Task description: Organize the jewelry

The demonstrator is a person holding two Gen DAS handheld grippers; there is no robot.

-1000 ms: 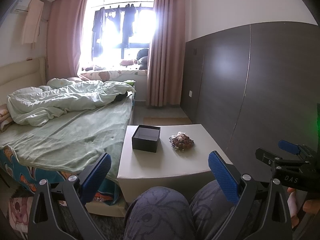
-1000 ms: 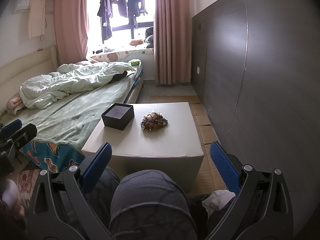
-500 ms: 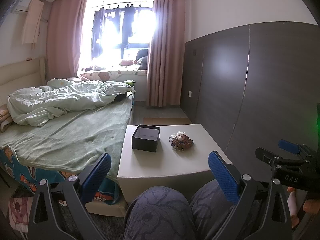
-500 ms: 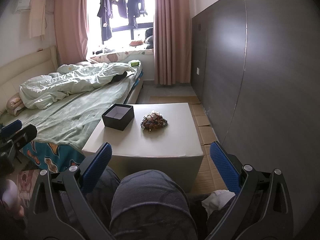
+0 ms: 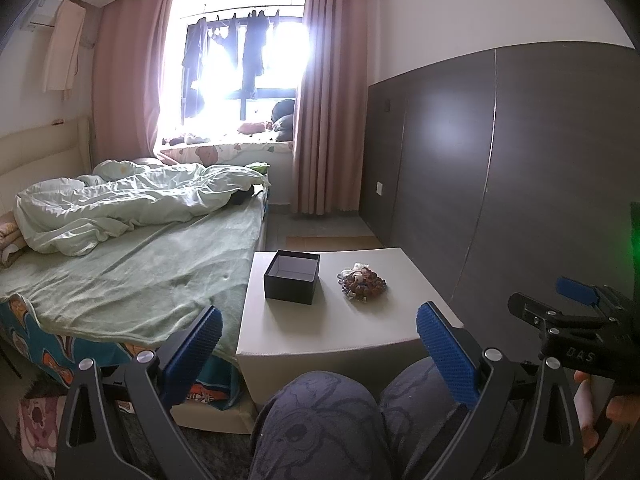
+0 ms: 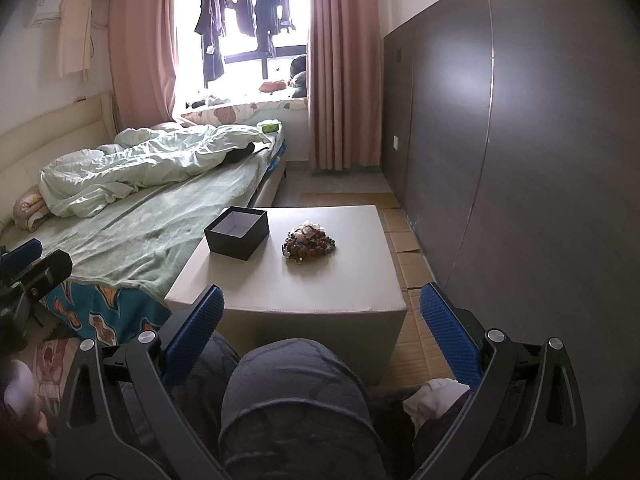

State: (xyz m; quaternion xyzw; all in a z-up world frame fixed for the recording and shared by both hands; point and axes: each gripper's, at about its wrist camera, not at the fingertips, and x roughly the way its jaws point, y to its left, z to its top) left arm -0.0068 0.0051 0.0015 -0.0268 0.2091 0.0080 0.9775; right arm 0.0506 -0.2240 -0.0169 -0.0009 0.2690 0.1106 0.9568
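Waiting at the start: left gripper (image 5: 316,344) and right gripper (image 6: 322,316) hovering wide open, empty, over the knees, well short of the jewelry pile (image 6: 308,243) lying just right of the black box (image 6: 237,233) on the surface (image 6: 340,280). Next, probably reaching forward, closing gently on one piece.

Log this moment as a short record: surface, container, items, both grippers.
surface: white table beside the bed
container: black box, open, standing on the table; looks empty
items: jewelry pile right of the box, apart from it
left gripper: jaws open, holding nothing, short of the table
right gripper: jaws open, holding nothing, short of the table
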